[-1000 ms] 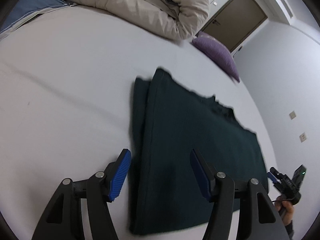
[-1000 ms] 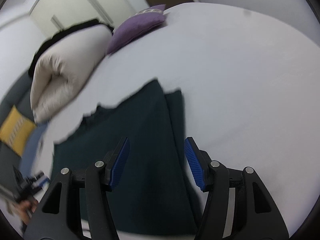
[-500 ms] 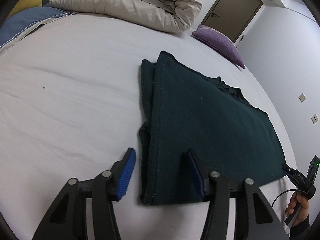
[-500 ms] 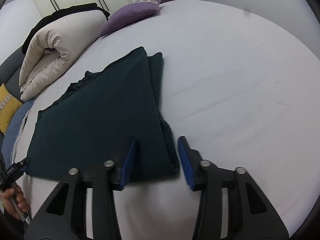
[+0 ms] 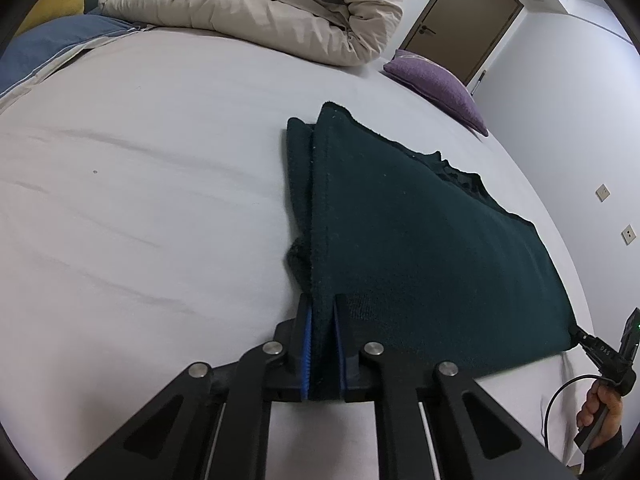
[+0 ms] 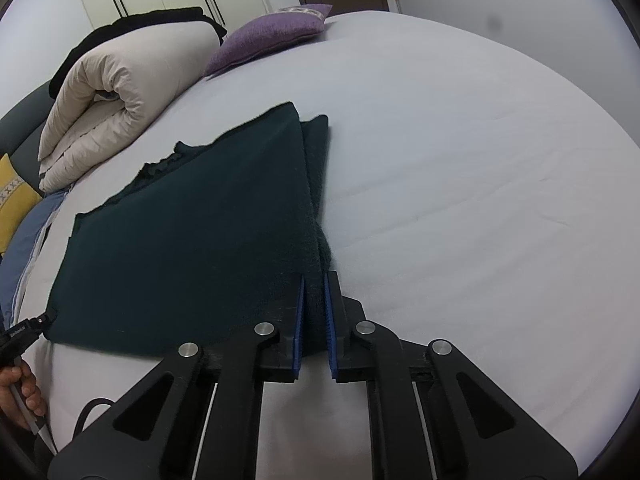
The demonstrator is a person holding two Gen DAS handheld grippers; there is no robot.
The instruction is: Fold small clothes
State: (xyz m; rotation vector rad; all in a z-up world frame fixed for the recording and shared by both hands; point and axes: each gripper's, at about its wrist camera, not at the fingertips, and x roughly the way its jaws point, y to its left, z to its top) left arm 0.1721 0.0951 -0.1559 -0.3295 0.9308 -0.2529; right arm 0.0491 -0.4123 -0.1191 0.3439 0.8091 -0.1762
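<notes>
Item: dark green knit garment (image 5: 420, 240), part-folded, flat on white bed sheet (image 5: 140, 200). My L gripper (image 5: 322, 344) clamped on near-left corner; R gripper (image 6: 314, 316) clamped on near-right corner. Both hold the near hem, I reckon, to carry it over for next fold.

Garment (image 5: 420, 240) on bed (image 5: 160, 200); duvet (image 5: 260, 8) apparently behind.

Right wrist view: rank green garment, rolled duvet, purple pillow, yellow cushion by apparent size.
1. green garment, though nearest the camera
2. rolled duvet
3. purple pillow
4. yellow cushion, cut off at the edge
</notes>
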